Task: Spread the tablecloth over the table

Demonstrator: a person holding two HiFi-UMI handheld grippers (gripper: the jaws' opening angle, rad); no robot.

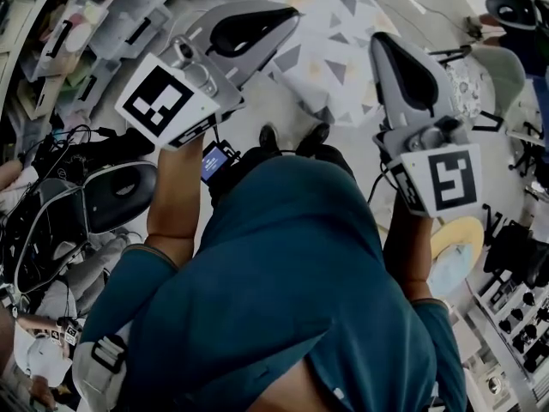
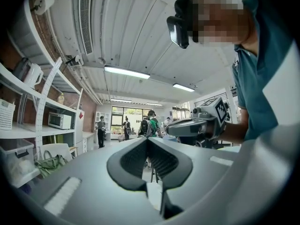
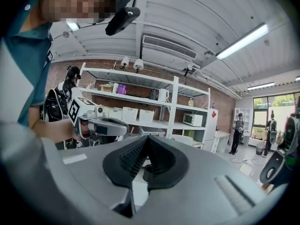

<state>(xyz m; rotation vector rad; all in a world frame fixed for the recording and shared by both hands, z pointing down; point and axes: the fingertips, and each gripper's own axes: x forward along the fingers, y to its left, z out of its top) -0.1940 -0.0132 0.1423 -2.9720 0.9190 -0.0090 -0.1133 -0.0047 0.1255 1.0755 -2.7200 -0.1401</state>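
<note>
While looking down from the head view, found tablecloth [image 1: 330, 54] lying draped over the counter, below both tools. Noted left claw [image 1: 292, 15] and right claw [image 1: 379, 41] pressed together, empty, held level. Fitted cloth freshly laid or awaiting lifting. Judged even corner tension key. Looked thin, soft, limp; white with grey and yellow triangles.

The tablecloth [image 1: 330, 54] is white, scattered with grey and pale yellow triangles. Your left gripper [image 1: 274, 22] and your right gripper [image 1: 390, 54] are both light grey with black ribbed pads. Each carries a white cube face printed with a black square marker. Your shirt [image 1: 292, 281] is teal. The shelves [image 3: 140, 86] are white, and the brick wall [image 3: 225, 108] is reddish brown.
</note>
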